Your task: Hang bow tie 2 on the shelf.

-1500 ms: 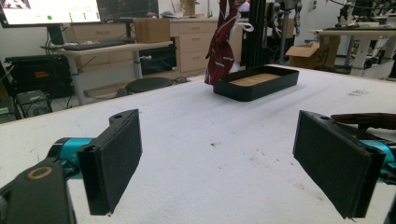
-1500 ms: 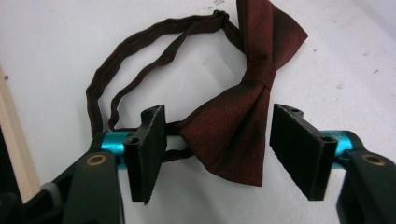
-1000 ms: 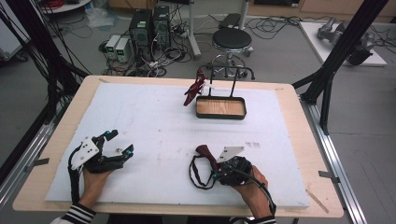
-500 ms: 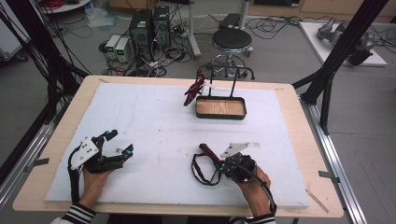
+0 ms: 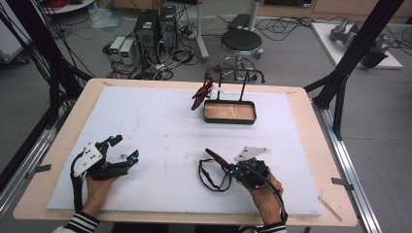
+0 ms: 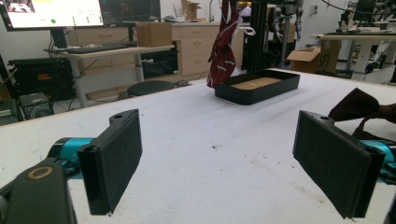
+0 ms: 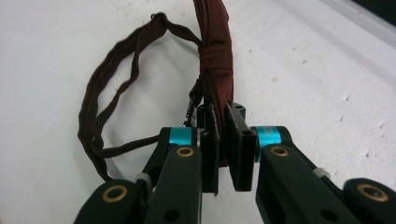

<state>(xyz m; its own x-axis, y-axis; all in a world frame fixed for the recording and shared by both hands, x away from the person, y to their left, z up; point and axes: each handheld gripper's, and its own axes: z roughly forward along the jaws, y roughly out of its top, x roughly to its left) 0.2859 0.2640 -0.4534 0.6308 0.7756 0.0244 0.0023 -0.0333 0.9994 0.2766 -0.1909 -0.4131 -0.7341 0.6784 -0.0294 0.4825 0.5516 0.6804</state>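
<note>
Dark red strap (image 7: 215, 56) clamped between the just-closed jaws of the right hand-held gripper (image 7: 223, 135) on the desk (image 5: 160, 131); left hand-held gripper (image 6: 233, 163) gapes wide, empty.

dark red folded tie (image 7: 215, 51) with a dark brown strap (image 7: 100, 112); black tray (image 5: 229, 112), wood-brown inside; white table cover (image 5: 160, 126); black-and-white striped sleeves (image 5: 80, 224).

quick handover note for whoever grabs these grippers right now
Right gripper: jaws have just closed, now shut on the dark red strap bundle, which lies on the white mat with its loop beside it.
Left gripper: open, holding nothing, resting on the mat.
A second dark red strap hangs on the rack over the black tray.
Done: grasp. Left: probably lifting it to the rack.
</note>
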